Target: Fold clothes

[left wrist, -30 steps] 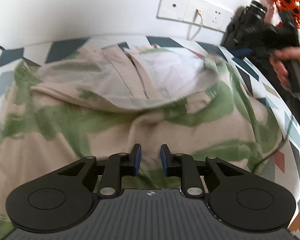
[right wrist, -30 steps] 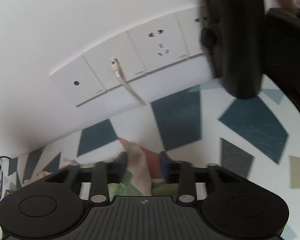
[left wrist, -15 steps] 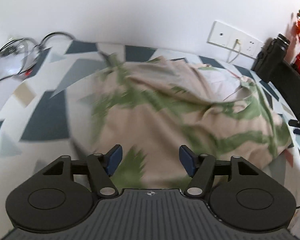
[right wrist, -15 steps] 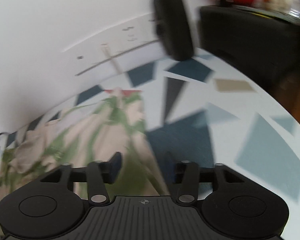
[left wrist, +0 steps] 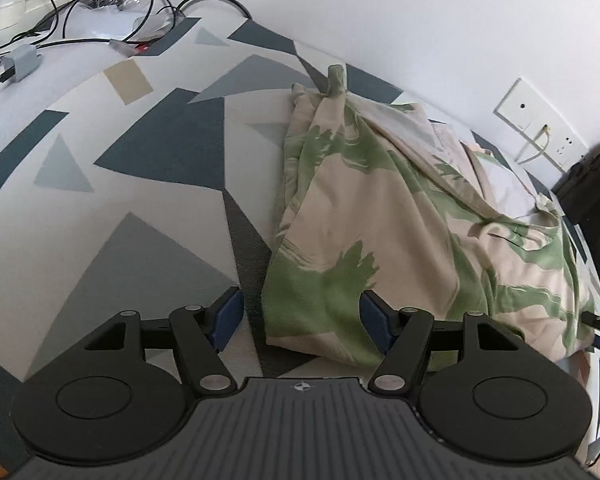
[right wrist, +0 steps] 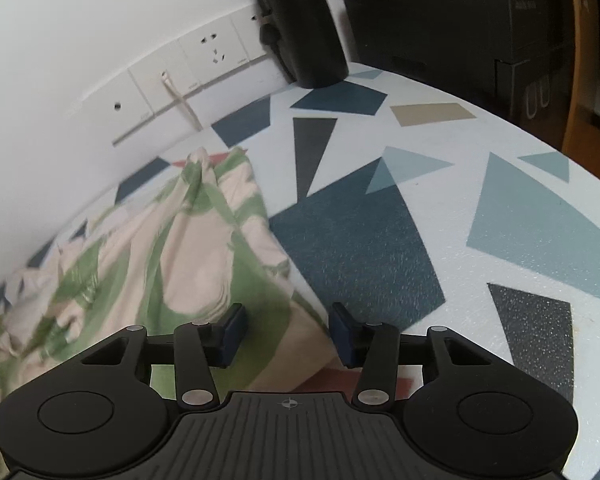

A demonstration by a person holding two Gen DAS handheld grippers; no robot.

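A beige garment with green brush marks [left wrist: 400, 216] lies loosely folded and rumpled on the patterned tablecloth [left wrist: 140, 160]. My left gripper [left wrist: 302, 316] is open and low over the cloth. The garment's near left corner lies between its blue pads [left wrist: 228, 312], which do not touch it. In the right wrist view the same garment [right wrist: 188, 248] reaches in from the left. My right gripper [right wrist: 288, 334] straddles its right edge near the corner. Its jaws are closing, with the fabric between them and a gap still showing at each pad.
Wall sockets [right wrist: 204, 56] with a white cable run along the back wall. A black bottle [right wrist: 300, 28] and a black box [right wrist: 460, 32] stand at the back right. Cables and a grey adapter [left wrist: 20, 60] lie at the far left. The table's edge [right wrist: 580, 184] curves on the right.
My left gripper opened wide and slid left to the garment's near left corner. My right gripper pulled back from the wall to the garment's right edge, letting go of the fabric it held.
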